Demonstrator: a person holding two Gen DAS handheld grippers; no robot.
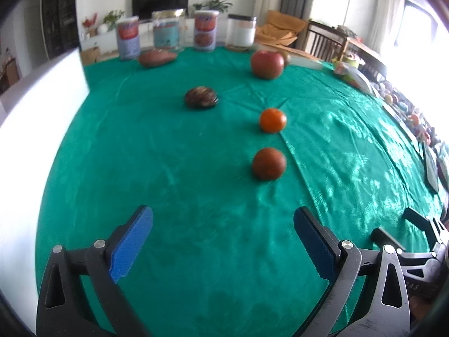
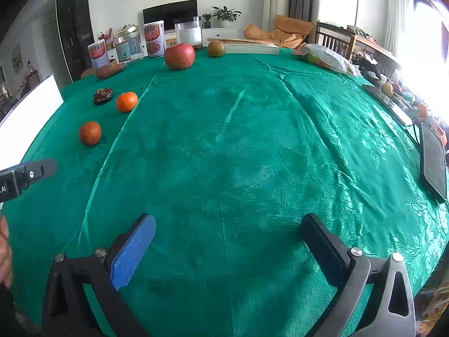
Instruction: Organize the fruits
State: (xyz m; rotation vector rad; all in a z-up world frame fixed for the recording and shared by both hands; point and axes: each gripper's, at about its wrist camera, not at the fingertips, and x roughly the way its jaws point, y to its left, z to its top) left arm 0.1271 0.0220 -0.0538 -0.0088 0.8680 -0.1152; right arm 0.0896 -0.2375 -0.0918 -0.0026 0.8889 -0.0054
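On the green tablecloth (image 1: 196, 168) lie two small oranges (image 1: 268, 163) (image 1: 272, 120), a red apple (image 1: 267, 64), a dark striped fruit (image 1: 201, 97) and a sweet potato (image 1: 156, 57). My left gripper (image 1: 223, 224) is open and empty, short of the nearer orange. The right wrist view shows the oranges (image 2: 89, 132) (image 2: 126, 101), the apple (image 2: 179, 56), the dark fruit (image 2: 102, 95), the sweet potato (image 2: 109, 70) and a brownish-green round fruit (image 2: 216, 48). My right gripper (image 2: 228, 231) is open and empty over bare cloth (image 2: 238, 154). The left gripper (image 2: 28, 172) shows at its left edge.
Several cans and jars (image 1: 206, 29) stand along the far edge. A white board (image 1: 33, 106) stands at the left. A white flat box (image 2: 252, 48), a plastic bag (image 2: 325, 54) and a dark tablet (image 2: 433, 161) lie along the right side.
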